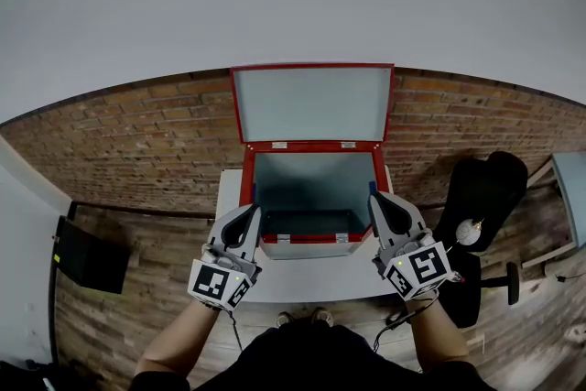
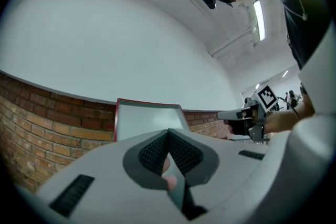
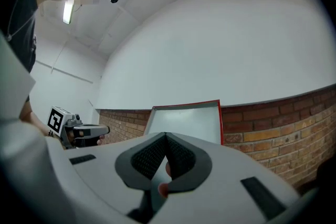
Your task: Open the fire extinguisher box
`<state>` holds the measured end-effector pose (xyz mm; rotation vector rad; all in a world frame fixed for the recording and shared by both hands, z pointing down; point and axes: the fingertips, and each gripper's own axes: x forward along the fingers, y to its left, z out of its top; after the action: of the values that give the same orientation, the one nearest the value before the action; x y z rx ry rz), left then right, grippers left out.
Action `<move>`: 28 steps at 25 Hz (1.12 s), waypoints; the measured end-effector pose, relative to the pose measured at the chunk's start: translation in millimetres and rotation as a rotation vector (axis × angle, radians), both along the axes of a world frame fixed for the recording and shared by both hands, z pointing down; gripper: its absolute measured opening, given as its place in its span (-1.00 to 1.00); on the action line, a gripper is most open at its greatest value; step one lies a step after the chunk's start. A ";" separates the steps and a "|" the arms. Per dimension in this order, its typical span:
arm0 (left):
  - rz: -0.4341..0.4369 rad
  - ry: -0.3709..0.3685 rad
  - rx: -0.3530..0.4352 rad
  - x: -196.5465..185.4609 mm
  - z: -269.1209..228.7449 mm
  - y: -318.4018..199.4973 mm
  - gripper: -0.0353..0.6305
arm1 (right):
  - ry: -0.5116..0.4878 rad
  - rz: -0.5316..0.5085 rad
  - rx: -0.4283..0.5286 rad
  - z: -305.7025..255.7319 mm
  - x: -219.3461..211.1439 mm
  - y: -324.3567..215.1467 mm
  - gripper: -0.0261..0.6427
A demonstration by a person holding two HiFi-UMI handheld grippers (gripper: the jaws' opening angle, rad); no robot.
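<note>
Fire extinguisher box (image 1: 248, 180) is red and sits on a white table (image 1: 302, 281) against the brick wall (image 1: 137, 142). It's already open: lid (image 1: 311, 103) stands upright on its rear hinges, pale inner face toward the camera. The box cavity is in shadow, so I can't tell the contents from the head view.

Left gripper (image 1: 250, 211): jaws clenched pad to pad, nothing between them. It hovers just at the box's left front corner, tips over the left wall. Can't tell if it touches.

Right gripper (image 1: 376, 200): jaws also clenched on nothing. It mirrors the left at the right front corner, tips by the right wall.

The 2 marker cubes (image 1: 220, 281) face up, toward the person's forearms.

Both gripper views look past the closed pads at the raised lid and the white wall above the brick. Each also catches the other gripper off to the side.

Off the table, a black chair (image 1: 485, 197) is on the right. On the wood floor (image 1: 137, 325) at left is a dark flat panel (image 1: 90, 257), possibly a monitor.
</note>
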<state>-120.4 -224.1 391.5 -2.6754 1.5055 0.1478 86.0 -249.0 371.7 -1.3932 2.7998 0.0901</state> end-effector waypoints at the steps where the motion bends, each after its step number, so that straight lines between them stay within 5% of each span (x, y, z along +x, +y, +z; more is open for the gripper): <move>1: 0.017 0.002 -0.008 3.1 6.0 6.0 -0.75 | -0.011 -0.014 -0.011 6.2 -2.6 6.3 -0.87; 13: 0.143 0.021 -0.152 31.7 82.8 67.2 -0.75 | 0.048 -0.083 -0.208 103.9 -31.2 75.0 -0.87; 28: 0.177 0.041 -0.210 52.0 124.5 94.4 -0.75 | 0.042 -0.094 -0.231 144.8 -48.9 95.1 -0.87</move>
<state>-68.4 -129.7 516.0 -2.9885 1.3623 0.0560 37.0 -153.9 516.5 -1.3093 2.9844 -0.2140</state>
